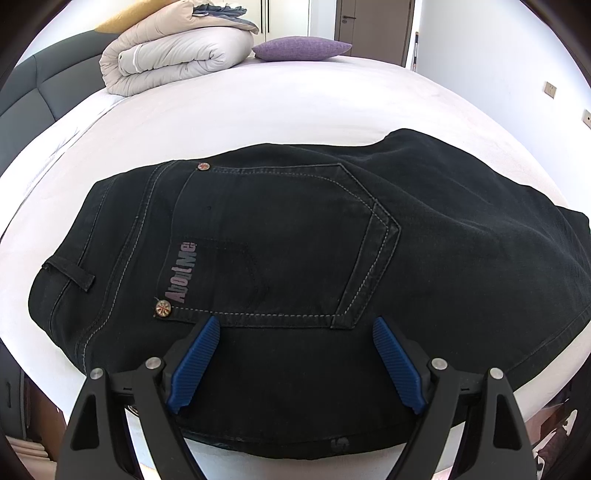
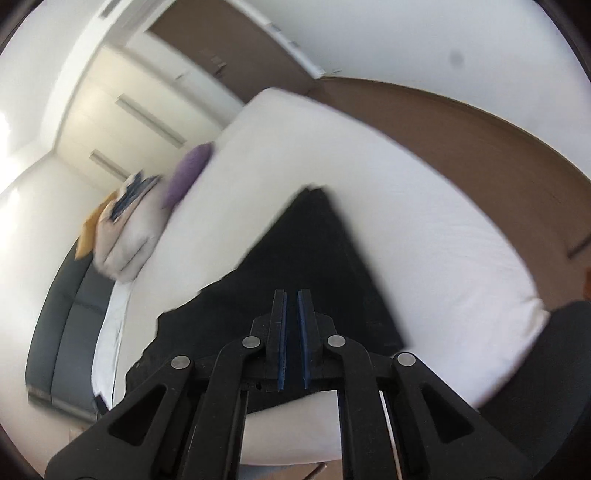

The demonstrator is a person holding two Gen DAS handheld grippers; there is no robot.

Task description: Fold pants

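A bedroom in a home is shown. This is indicated by a wide bed [image 1: 295,96] covered with a white sheet, a dark padded headboard [image 1: 33,88] along one side, a folded quilt [image 1: 173,55] and a purple cushion [image 1: 301,48] placed near it, and tall pale wardrobe doors [image 2: 122,110] set against the wall. A closed door [image 1: 373,26] with a lever handle and wall switches [image 1: 550,89] are also seen beyond the bed.
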